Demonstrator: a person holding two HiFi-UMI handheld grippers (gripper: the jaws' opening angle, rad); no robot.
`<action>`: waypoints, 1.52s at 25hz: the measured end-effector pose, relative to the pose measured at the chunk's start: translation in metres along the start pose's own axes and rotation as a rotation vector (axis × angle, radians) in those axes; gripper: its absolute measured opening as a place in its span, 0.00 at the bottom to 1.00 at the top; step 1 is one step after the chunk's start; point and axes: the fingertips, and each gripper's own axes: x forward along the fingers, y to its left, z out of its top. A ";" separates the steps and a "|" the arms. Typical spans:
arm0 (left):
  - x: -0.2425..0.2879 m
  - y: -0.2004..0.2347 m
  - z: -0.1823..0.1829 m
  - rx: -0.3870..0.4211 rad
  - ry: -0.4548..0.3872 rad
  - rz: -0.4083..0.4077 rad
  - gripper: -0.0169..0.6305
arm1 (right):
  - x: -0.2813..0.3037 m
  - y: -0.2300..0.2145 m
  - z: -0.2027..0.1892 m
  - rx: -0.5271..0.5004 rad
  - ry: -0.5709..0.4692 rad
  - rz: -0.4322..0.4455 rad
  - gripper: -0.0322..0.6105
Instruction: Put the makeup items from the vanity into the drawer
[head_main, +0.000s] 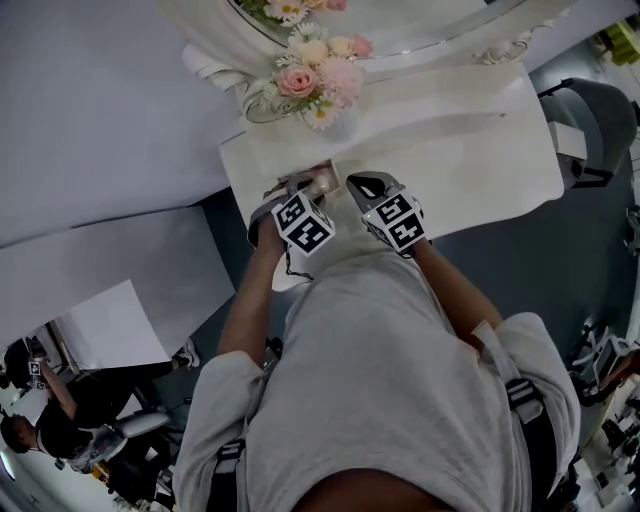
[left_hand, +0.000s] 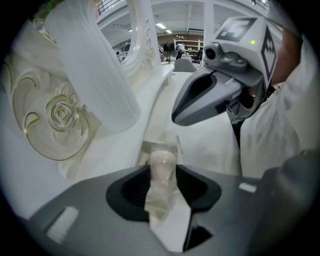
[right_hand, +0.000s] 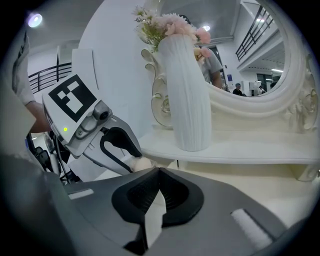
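Carry step in hand, seemingly: wrapped beige sponge (left_hand: 163, 159) pinched in left gripper (left_hand: 163, 180) just before the vase (right_hand: 187, 95), right gripper (right_hand: 159, 182) closed on nothing alongside; next, reaching the unseen drawer.

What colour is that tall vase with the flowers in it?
The vase is white, ribbed; clearest in the right gripper view.

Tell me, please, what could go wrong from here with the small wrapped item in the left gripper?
1. The left gripper pinches the makeup item through its loose clear wrapper, so it might slip out on the way.
2. The right gripper, shut and empty, sits close beside the left one; they could bump.
3. The tall flower vase stands near on the vanity shelf; a wide swing might topple it.
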 end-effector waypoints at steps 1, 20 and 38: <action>0.002 0.001 -0.001 -0.003 -0.002 -0.007 0.28 | 0.001 0.000 0.000 0.001 0.002 -0.003 0.05; 0.008 0.001 -0.002 -0.020 0.004 -0.082 0.29 | -0.026 -0.003 -0.010 -0.007 0.015 -0.025 0.05; -0.031 -0.013 0.032 -0.391 -0.079 0.139 0.26 | -0.074 -0.021 -0.003 -0.164 -0.004 0.179 0.05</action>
